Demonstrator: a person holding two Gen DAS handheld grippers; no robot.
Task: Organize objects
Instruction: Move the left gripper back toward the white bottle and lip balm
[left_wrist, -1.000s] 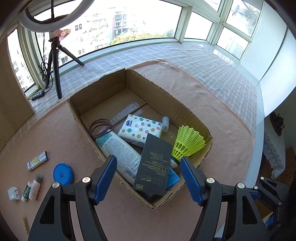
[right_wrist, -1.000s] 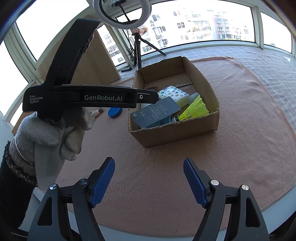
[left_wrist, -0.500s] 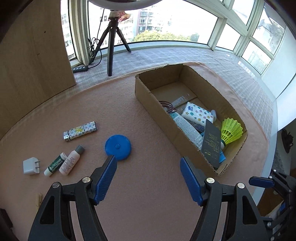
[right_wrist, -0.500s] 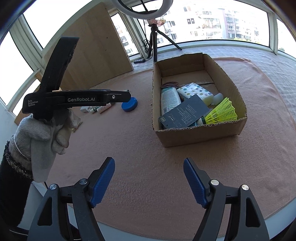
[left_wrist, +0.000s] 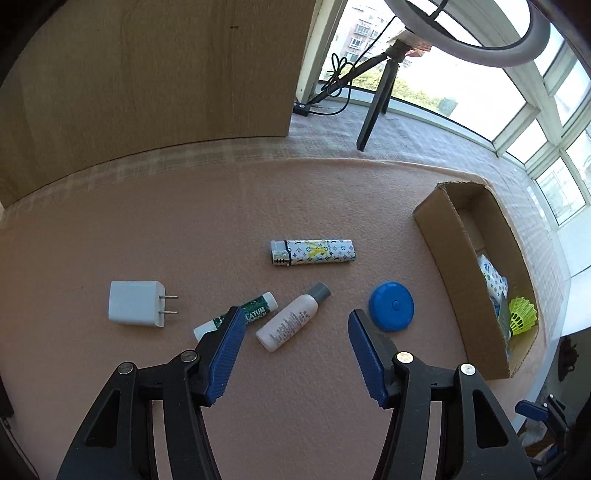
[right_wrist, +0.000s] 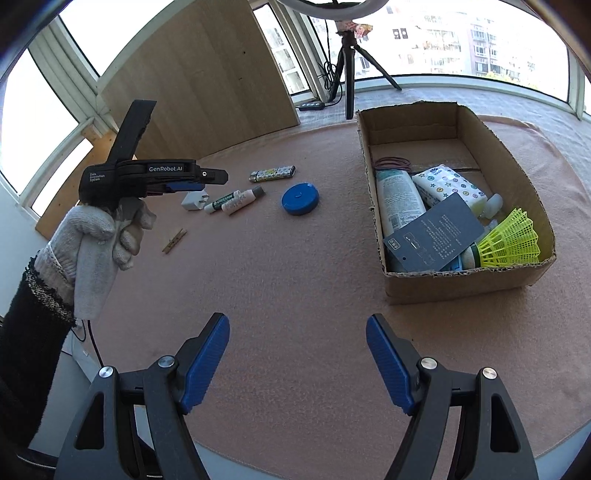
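Note:
My left gripper (left_wrist: 293, 325) is open and empty, just above a small white bottle with a grey cap (left_wrist: 291, 318). Beside the bottle lie a green-labelled lip balm tube (left_wrist: 255, 308), a white plug adapter (left_wrist: 135, 303), a patterned lighter (left_wrist: 314, 252) and a blue round tape measure (left_wrist: 391, 305). The cardboard box (right_wrist: 373, 170) at the right holds a tube, a tissue pack, a dark card and a yellow shuttlecock (right_wrist: 511, 242). My right gripper (right_wrist: 297, 332) is open and empty over bare pink cloth, short of the box. The left gripper shows in the right wrist view (right_wrist: 218, 177).
A wooden clothespin (right_wrist: 174, 240) lies on the cloth near the left hand. A tripod with a ring light (left_wrist: 380, 88) stands on the sill behind. A wooden panel (left_wrist: 147, 74) rises at the back left. The table edge runs close below my right gripper.
My left gripper has swung left from above the box to the loose items and come down close to the white bottle. My right gripper has barely moved.

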